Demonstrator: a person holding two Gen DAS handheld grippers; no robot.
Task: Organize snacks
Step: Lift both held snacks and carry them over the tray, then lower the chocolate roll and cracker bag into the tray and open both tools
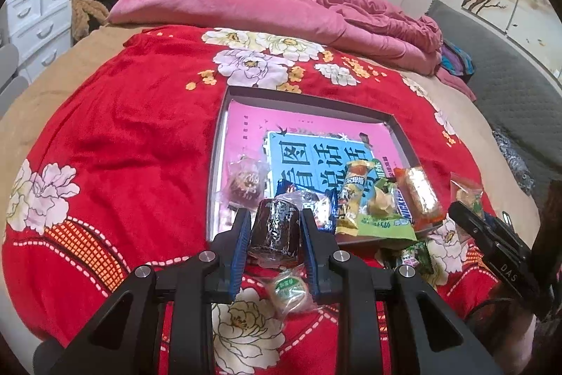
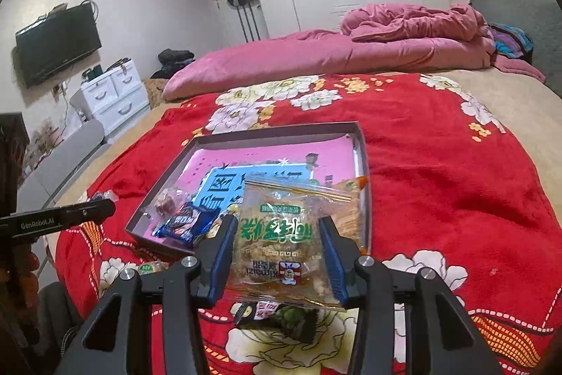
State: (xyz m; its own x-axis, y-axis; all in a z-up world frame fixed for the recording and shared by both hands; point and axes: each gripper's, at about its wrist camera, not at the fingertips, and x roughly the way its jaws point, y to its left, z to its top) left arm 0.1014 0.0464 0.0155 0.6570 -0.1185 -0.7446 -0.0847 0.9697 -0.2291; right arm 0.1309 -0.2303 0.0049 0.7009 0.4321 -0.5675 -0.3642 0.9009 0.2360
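A shallow grey tray (image 1: 309, 101) with a pink and blue printed bottom lies on the red flowered blanket; it also shows in the right wrist view (image 2: 246, 133). Several wrapped snacks lie along its near edge, among them a blue packet (image 2: 186, 224) and a green packet (image 1: 383, 220). My left gripper (image 1: 275, 217) is shut on a dark round wrapped cake (image 1: 275, 231), held above the tray's near edge. My right gripper (image 2: 277, 224) is shut on a clear packet of brown pastry (image 2: 281, 234), held over the tray's near right corner.
A round green-labelled snack (image 1: 289, 292) and a dark green packet (image 2: 281, 317) lie on the blanket (image 1: 123, 146) below the grippers. A pink quilt (image 2: 351, 51) is piled at the far side of the bed. White drawers (image 2: 112, 94) stand at the left.
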